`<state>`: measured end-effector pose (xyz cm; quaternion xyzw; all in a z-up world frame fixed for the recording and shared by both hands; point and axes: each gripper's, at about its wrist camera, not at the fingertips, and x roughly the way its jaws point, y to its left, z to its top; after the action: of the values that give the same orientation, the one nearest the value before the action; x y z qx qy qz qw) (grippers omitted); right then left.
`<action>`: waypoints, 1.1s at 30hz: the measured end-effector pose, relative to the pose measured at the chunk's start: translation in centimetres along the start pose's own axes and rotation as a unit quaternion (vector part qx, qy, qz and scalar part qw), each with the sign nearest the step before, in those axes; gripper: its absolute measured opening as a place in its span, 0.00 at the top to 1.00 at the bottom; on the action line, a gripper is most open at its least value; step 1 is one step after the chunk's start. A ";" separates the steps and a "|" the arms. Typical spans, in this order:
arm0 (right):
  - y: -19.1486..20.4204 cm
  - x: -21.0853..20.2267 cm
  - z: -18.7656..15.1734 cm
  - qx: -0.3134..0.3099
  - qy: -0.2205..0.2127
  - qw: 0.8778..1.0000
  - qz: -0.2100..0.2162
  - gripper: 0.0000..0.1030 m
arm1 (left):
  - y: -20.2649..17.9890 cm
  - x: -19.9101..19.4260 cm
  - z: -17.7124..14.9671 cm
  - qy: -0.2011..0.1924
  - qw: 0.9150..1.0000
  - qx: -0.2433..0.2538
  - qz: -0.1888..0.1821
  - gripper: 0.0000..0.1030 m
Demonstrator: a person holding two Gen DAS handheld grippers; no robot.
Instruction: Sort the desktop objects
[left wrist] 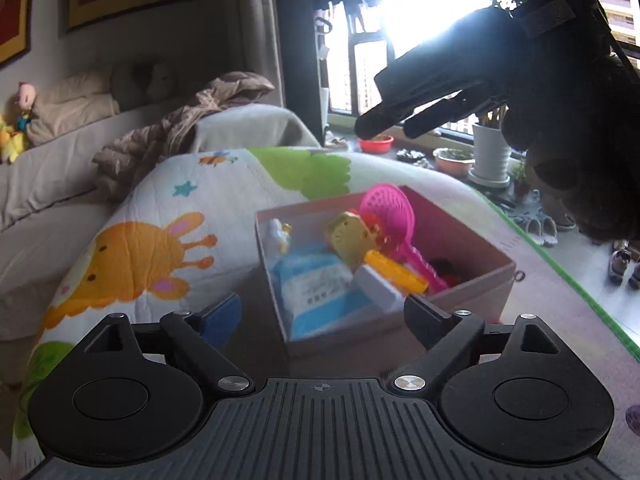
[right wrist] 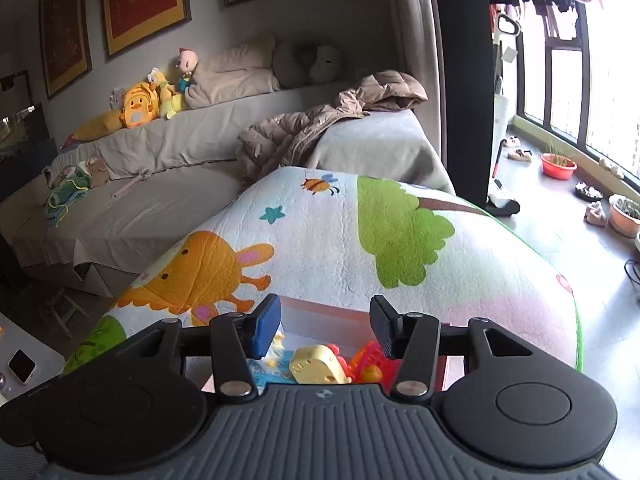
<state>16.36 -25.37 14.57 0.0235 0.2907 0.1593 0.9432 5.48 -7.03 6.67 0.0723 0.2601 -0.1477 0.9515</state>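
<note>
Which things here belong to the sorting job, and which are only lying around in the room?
Part of the job:
- box
- pink toy racket
- yellow toy
- blue packet

Just lying about:
- brown jacket
- plush toys
- red bowl
- white flowerpot

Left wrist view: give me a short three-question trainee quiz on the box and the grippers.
1. True or false: the pink racket lies inside the cardboard box.
2. Which stands wide open with nothing between its fingers? A) left gripper B) neither
3. Fill in: the box sits on a quilt printed with an orange ____.

Key: 1 true; 2 A; 3 rabbit.
</note>
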 end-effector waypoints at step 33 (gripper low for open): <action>19.4 4.2 -14.5 -0.208 0.089 0.968 0.105 0.78 | 14.7 -5.6 -6.1 0.049 0.962 -0.184 0.194 0.02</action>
<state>6.03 -6.31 2.91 -0.1570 0.3294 0.3158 0.8758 2.67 9.59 5.23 -0.0481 0.3096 0.0943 0.9449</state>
